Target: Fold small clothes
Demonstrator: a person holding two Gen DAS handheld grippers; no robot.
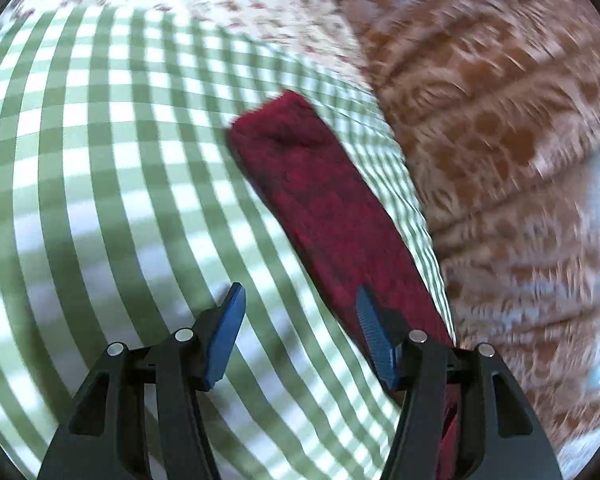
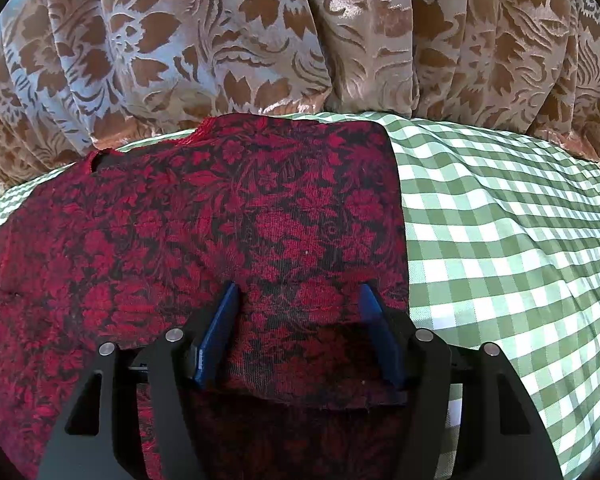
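Blue-padded fingers (image 1: 230, 332) of the left gripper (image 1: 300, 300) are seen spread apart over the green checked cloth (image 1: 100, 200), nothing held between them. To their right, the red floral garment (image 1: 332, 208) is seen edge-on as a narrow strip. Over the same garment (image 2: 220, 220), laid flat and partly folded, the right gripper (image 2: 298, 298) is held with jaws apart and empty. Light, limp, creasing fabric is judged; a hemmed corner is best pinched. Behind, a patterned curtain (image 2: 260, 40) hangs.
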